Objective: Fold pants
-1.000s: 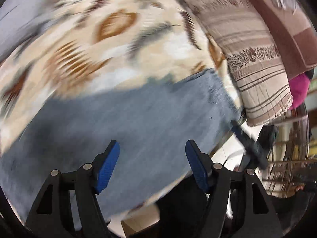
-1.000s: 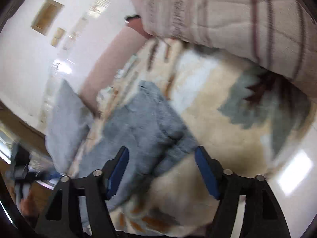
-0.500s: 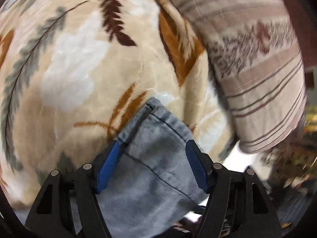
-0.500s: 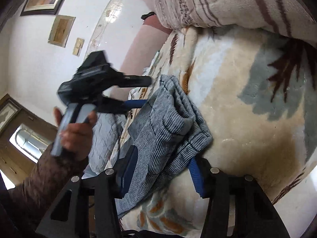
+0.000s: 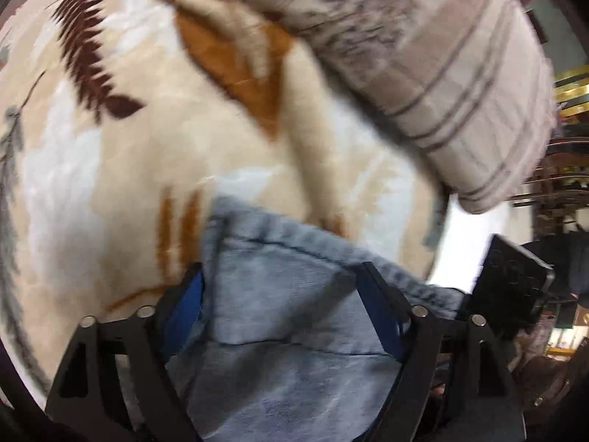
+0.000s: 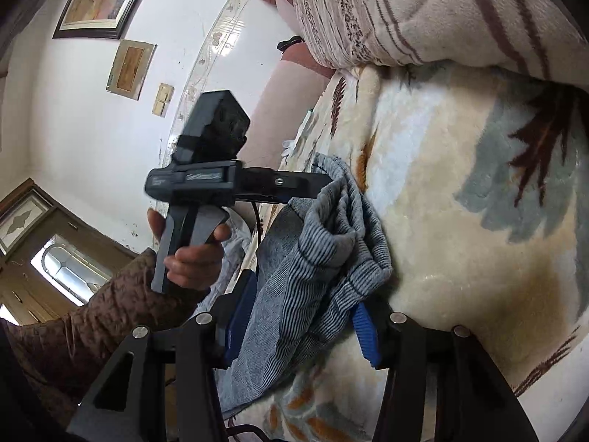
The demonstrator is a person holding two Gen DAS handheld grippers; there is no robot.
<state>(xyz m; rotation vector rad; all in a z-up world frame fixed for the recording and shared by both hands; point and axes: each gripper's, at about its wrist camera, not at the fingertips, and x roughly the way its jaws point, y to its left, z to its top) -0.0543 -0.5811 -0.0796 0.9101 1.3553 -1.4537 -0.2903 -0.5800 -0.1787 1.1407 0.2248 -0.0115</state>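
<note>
My right gripper (image 6: 300, 318) has just been closing and now clamps the bunched grey pants (image 6: 324, 243) on the blanket (image 6: 460, 221). My left gripper (image 5: 283, 302) straddles their hem, jaws apart. Pillow (image 5: 441, 55) crowds the far edge; lower cloth cut off.

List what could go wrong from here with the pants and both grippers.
1. The right gripper has just been closing around a bunched hem of the grey pants; it may pinch several layers and fold them crooked.
2. The left gripper straddles a pants corner with open jaws; closing now might also catch the plush blanket underneath.
3. The striped pillow lies close by, so a wide swing could drag fabric against it.
</note>
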